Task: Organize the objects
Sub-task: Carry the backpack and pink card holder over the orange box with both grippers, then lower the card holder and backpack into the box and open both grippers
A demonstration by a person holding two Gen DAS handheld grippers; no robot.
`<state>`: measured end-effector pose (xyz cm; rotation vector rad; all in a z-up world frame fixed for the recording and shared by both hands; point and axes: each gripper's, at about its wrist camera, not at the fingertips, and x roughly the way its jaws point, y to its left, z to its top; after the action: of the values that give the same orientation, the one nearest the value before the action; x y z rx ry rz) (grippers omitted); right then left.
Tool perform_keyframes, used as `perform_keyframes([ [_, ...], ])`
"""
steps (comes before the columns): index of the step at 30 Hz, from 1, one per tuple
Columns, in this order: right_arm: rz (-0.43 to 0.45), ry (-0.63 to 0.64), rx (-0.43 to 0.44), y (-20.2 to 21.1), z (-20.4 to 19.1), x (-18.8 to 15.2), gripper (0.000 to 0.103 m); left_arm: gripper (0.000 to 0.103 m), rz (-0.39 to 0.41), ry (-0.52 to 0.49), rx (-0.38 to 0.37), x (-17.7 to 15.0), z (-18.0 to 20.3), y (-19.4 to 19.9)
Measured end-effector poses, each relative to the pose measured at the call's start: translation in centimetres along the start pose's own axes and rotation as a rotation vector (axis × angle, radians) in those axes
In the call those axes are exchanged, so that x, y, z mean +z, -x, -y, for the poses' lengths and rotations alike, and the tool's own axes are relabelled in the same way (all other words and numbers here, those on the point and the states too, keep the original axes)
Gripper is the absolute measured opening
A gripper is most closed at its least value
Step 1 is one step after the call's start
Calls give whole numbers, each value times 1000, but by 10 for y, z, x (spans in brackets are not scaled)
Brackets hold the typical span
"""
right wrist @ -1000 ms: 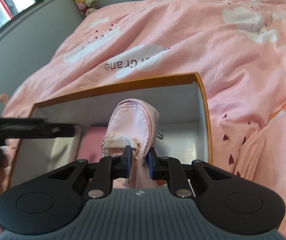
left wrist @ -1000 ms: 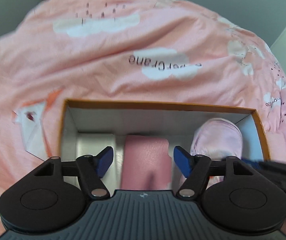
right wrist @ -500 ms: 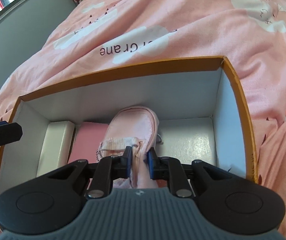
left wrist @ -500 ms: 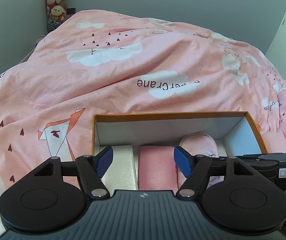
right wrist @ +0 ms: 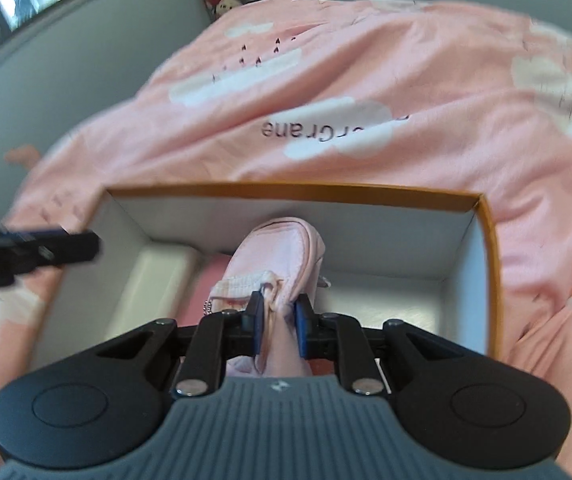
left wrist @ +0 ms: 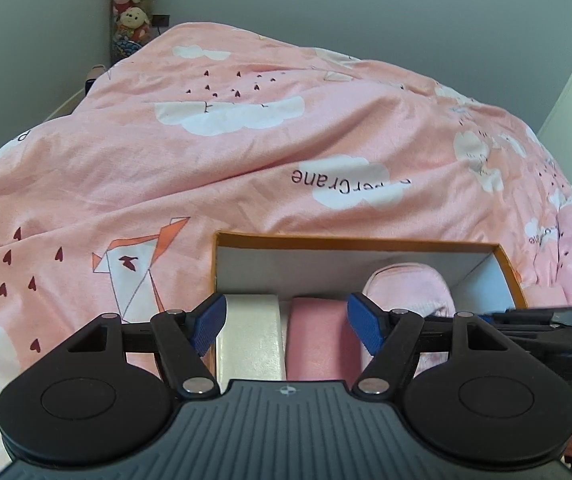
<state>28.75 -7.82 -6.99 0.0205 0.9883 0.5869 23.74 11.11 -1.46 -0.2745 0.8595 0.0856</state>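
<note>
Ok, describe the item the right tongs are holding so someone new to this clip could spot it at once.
On the pink bedspread sits an open orange-rimmed box with white walls. Inside, the right tongs are shut on a pale pink zippered pouch. Unlike the flat white box and deeper pink block lying beside it, it is soft, rounded fabric.

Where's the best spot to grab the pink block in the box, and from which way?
Judging by its pose, take the pink block across its two long sides, coming down from above with open jaws. It lies flat between the white block and the pink pouch, so only narrow gaps flank it; the box walls block a sideways approach.
</note>
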Motion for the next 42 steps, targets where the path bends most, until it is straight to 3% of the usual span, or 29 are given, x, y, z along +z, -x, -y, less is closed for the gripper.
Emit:
perform_keyframes([
  [4, -38, -147, 122, -10, 3, 3, 17, 81, 3, -5, 0, 1, 0, 2],
  [11, -86, -192, 162, -49, -5, 6, 17, 81, -6, -12, 5, -2, -1, 3],
  [18, -114, -126, 113, -69, -13, 2, 18, 81, -16, -21, 3, -8, 0, 0],
  [21, -122, -127, 96, -71, -13, 1, 24, 81, -12, -39, 8, -12, 5, 0],
  [28, -74, -85, 53, -53, -16, 0, 42, 81, 26, -85, 20, -28, 22, 16],
  [42, 122, 104, -30, 47, -47, -35, 47, 81, 78, -138, -45, -72, 51, 70],
])
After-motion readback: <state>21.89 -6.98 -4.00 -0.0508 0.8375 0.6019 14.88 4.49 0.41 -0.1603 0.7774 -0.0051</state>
